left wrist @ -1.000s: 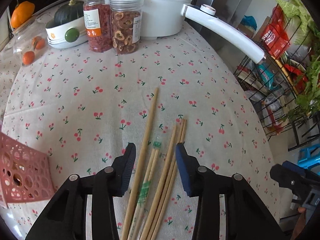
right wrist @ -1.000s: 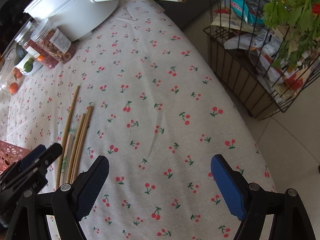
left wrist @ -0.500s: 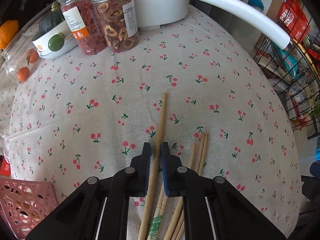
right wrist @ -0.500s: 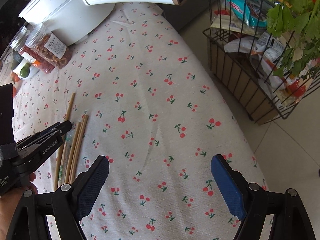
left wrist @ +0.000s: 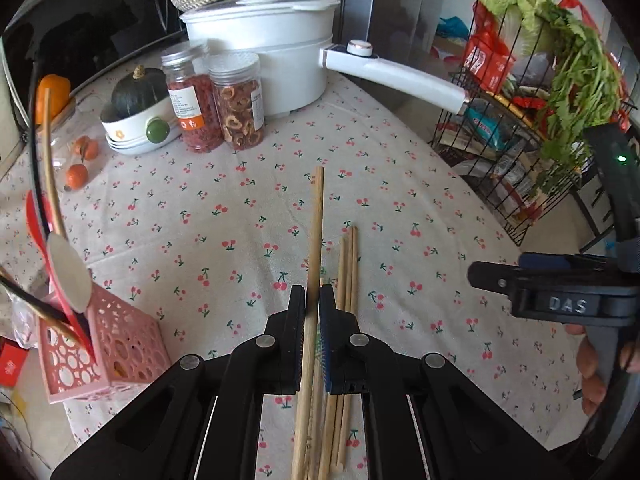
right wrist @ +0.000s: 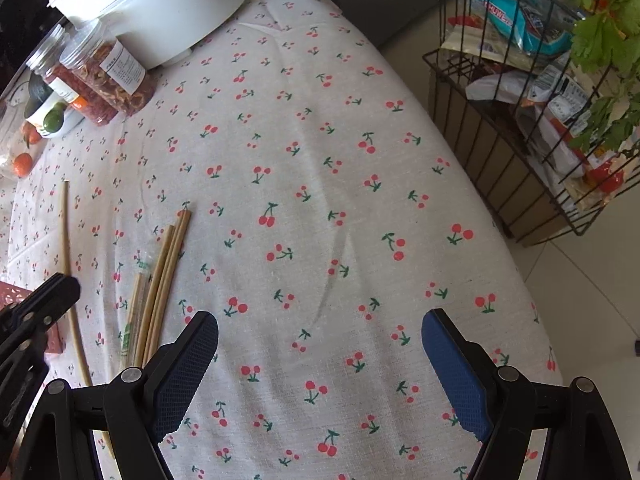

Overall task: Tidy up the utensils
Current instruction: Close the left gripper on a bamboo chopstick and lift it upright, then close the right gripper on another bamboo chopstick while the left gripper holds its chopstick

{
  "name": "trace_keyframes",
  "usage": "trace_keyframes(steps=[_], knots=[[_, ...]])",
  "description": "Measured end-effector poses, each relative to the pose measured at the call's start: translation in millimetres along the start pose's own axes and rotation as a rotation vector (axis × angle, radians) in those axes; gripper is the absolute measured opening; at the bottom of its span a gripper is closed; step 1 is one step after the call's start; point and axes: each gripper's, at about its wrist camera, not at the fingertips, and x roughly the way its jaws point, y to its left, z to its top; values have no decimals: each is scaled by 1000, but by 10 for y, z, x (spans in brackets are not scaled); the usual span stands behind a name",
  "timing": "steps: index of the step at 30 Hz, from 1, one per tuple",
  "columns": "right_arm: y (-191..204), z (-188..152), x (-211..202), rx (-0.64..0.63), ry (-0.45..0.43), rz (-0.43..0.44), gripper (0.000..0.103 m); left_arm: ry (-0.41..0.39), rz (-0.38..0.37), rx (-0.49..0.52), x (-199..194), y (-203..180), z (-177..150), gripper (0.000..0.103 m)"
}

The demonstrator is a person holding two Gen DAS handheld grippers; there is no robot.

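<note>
Your left tongs (left wrist: 313,300) are clamped on a single long chopstick (left wrist: 315,240), which runs forward from between the pads, its far end pointing toward the white pot (left wrist: 264,60). From the right wrist view that same chopstick (right wrist: 68,264) appears apart from the others, to their left. The rest of the chopsticks (left wrist: 346,272) lie in a loose bundle on the table (left wrist: 200,216), just right of the held one; one pair among them sits in a clear wrapper with green print (right wrist: 129,330).

Your right tongs (right wrist: 320,354) are spread wide apart with nothing between the pads, over bare cherry-print cloth to the right of the bundle.

The pink holder (left wrist: 100,348) stands at the left edge of the table, tilted, with a spoon (left wrist: 60,240) and some red and dark utensils leaning out of it. Two jars (left wrist: 218,100) stand just in front of the pot, beside a white bowl holding a dark squash (left wrist: 134,90). A wire rack (left wrist: 516,128) of groceries stands off the table to the right.
</note>
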Motion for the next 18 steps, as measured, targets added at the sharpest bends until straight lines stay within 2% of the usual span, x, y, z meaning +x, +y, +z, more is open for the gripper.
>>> trace_keyframes(steps=[5,10,18], knots=[[210,-51,35,-41,-3,-2,87,-112,-40,9,-514,119,-320,6],[401,-82,155,-51,14,25,87,-209,-92,-8,-840,273,-575,6],[782,-155,407,-149,32,50,87,-217,-190,-73,-1084,460,-746,6]])
